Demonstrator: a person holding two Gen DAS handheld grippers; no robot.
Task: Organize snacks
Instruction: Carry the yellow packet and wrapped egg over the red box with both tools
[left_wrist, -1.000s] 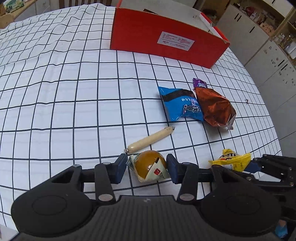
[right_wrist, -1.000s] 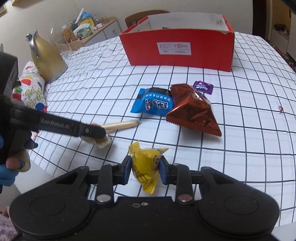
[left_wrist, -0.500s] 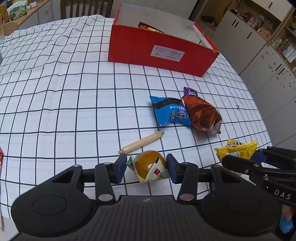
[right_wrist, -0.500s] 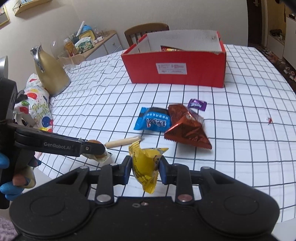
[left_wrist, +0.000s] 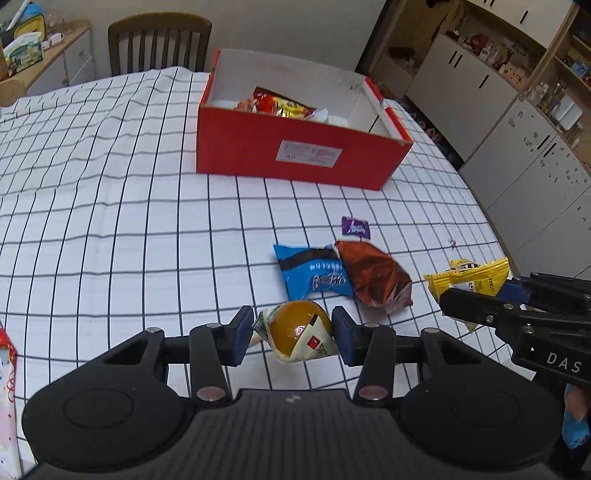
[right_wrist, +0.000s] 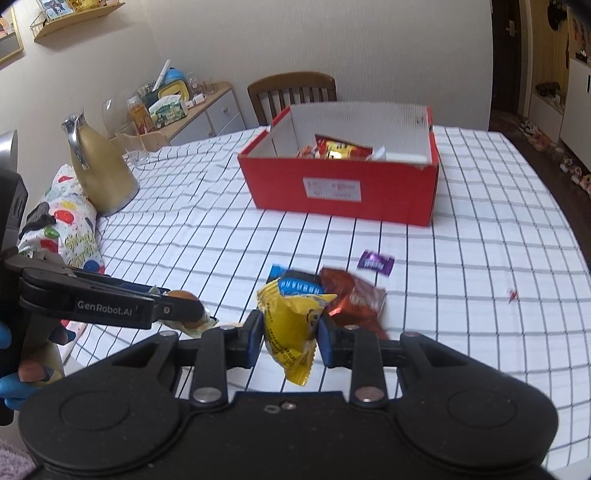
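My left gripper (left_wrist: 293, 336) is shut on a round golden-brown snack in a clear wrapper (left_wrist: 299, 330), held above the table. My right gripper (right_wrist: 290, 334) is shut on a yellow snack packet (right_wrist: 291, 328), also raised; the packet also shows in the left wrist view (left_wrist: 469, 277). The red box (left_wrist: 295, 147) stands open at the far side with several snacks inside (right_wrist: 340, 149). On the checked cloth lie a blue packet (left_wrist: 314, 275), a brown foil bag (left_wrist: 373, 275) and a small purple candy (left_wrist: 355, 226).
A gold jug (right_wrist: 98, 170) and a balloon-print bag (right_wrist: 70, 225) stand at the table's left edge. A wooden chair (right_wrist: 293, 92) is behind the box. Cabinets (left_wrist: 517, 129) line the right side. The left gripper also shows in the right wrist view (right_wrist: 184, 310).
Both grippers have risen with their snacks, and the box's inside has come into view. The beige stick on the cloth is out of sight behind the left gripper.
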